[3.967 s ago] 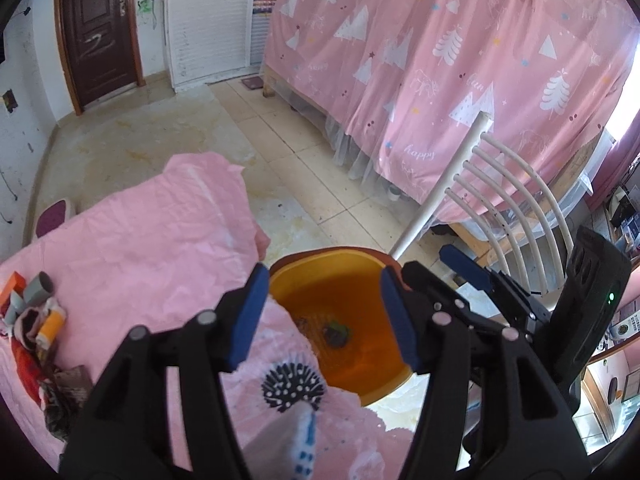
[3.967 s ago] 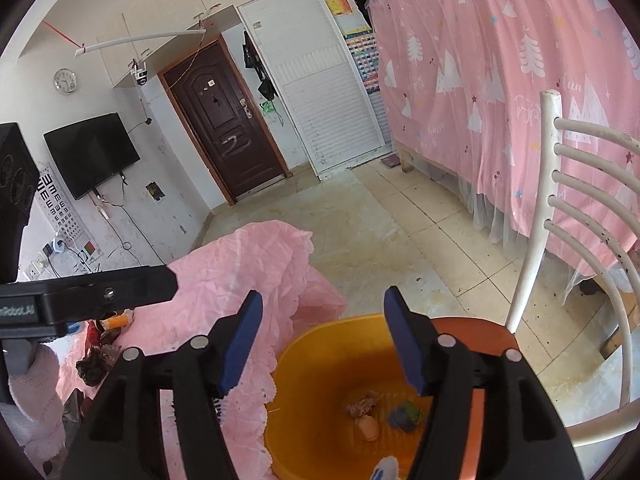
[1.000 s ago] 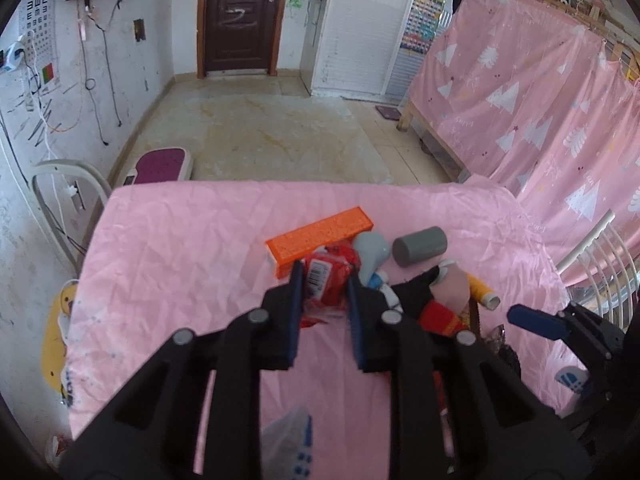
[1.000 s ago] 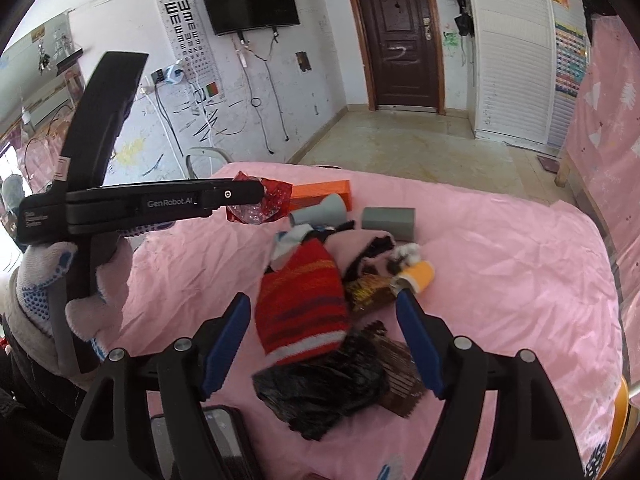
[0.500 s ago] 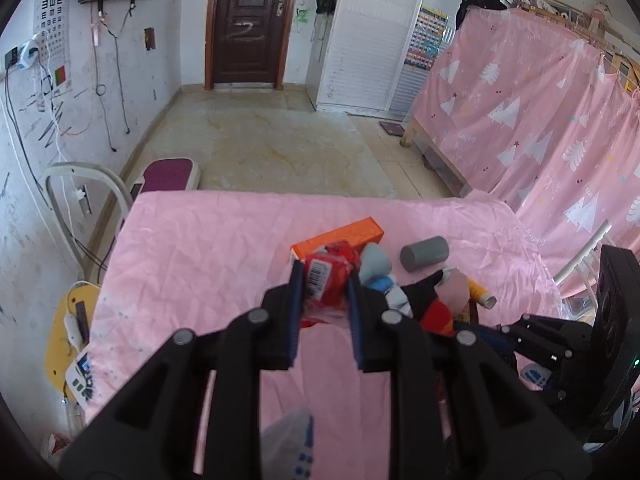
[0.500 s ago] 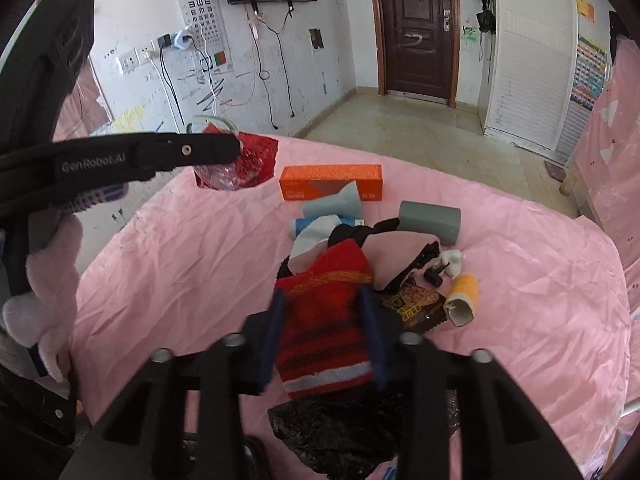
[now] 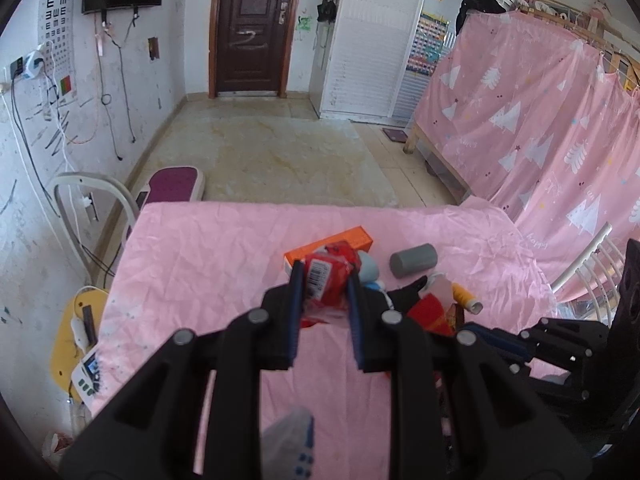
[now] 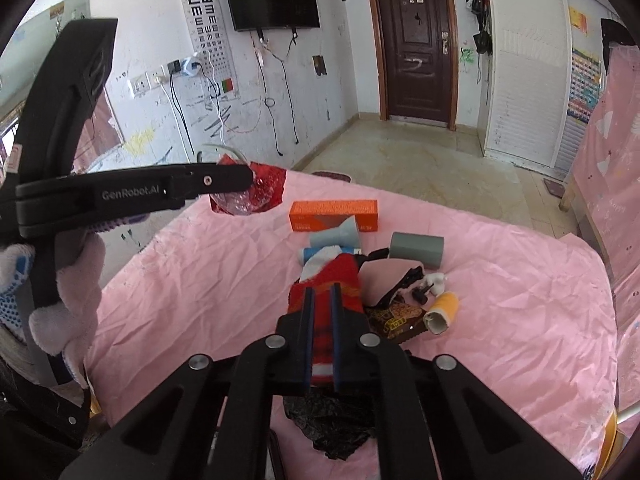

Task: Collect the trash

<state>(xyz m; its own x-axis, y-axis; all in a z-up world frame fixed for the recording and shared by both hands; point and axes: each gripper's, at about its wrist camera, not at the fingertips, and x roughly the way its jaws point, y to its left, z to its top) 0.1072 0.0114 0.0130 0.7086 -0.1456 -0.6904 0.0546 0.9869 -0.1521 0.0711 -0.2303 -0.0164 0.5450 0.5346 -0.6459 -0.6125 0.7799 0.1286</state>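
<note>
My left gripper [image 7: 323, 280] is shut on a crumpled red wrapper [image 7: 326, 276] and holds it above the pink table; the wrapper also shows in the right wrist view [image 8: 256, 194], hanging from the left fingers [image 8: 208, 180]. My right gripper [image 8: 321, 304] is shut on a red striped sock [image 8: 334, 280] lying in the pile. The pile holds an orange box [image 8: 334, 215], a grey cylinder [image 8: 416, 250], a brown snack wrapper [image 8: 396, 320], an orange tube [image 8: 442, 312] and a black plastic bag [image 8: 332, 428].
The table wears a wrinkled pink cloth [image 8: 200, 280]. A white chair [image 7: 92, 208] stands at its left edge, and another white chair [image 7: 592, 256] at its right. A pink curtain [image 7: 540, 120] hangs to the right. Tiled floor [image 7: 280, 160] lies beyond.
My right gripper has closed from wide open onto the red sock. My left gripper has lifted the red wrapper a little higher. Four seconds ago both grippers were open over the orange bin.
</note>
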